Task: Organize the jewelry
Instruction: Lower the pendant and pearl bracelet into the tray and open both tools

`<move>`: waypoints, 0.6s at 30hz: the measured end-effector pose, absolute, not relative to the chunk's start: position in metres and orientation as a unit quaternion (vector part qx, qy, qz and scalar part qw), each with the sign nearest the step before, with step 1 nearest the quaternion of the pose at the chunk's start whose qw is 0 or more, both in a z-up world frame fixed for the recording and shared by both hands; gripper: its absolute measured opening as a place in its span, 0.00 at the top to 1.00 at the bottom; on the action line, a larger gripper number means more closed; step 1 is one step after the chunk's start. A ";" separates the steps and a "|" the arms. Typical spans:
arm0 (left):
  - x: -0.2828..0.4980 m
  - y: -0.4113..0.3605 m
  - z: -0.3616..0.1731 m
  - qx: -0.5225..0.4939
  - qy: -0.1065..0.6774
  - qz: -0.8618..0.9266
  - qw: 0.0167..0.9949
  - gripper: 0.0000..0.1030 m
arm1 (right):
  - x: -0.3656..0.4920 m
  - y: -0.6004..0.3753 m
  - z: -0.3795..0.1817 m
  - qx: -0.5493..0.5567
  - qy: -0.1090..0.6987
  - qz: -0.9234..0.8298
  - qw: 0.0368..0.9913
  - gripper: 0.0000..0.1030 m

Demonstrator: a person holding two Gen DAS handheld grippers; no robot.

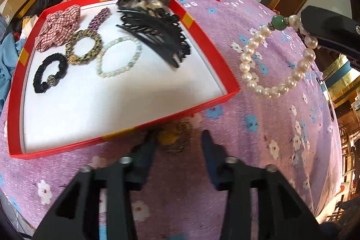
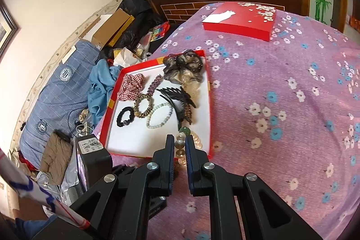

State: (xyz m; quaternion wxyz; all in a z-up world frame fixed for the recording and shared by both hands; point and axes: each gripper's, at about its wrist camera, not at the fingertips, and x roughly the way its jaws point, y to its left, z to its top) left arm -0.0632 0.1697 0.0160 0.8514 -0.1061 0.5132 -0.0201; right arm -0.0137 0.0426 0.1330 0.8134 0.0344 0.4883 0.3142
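While several hair ties lie sorted in the red tray (image 1: 216, 55), a pearl bracelet (image 1: 270, 60) is pinched by the right gripper (image 2: 179, 145) — not yet placed. A blurred item (image 1: 173, 138) is bracketed by the left gripper (image 1: 177, 138), jaws spread.

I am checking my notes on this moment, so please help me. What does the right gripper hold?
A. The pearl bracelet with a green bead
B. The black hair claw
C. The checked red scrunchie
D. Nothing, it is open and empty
A: the right gripper is shut on the pearl bracelet, whose green bead shows beside its finger, while the hair claw and the red scrunchie lie in the red tray.
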 end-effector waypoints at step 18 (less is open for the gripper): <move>-0.099 0.198 0.057 -0.134 0.487 0.008 0.863 0.82 | -0.014 0.035 0.134 0.039 0.491 0.332 0.805 0.90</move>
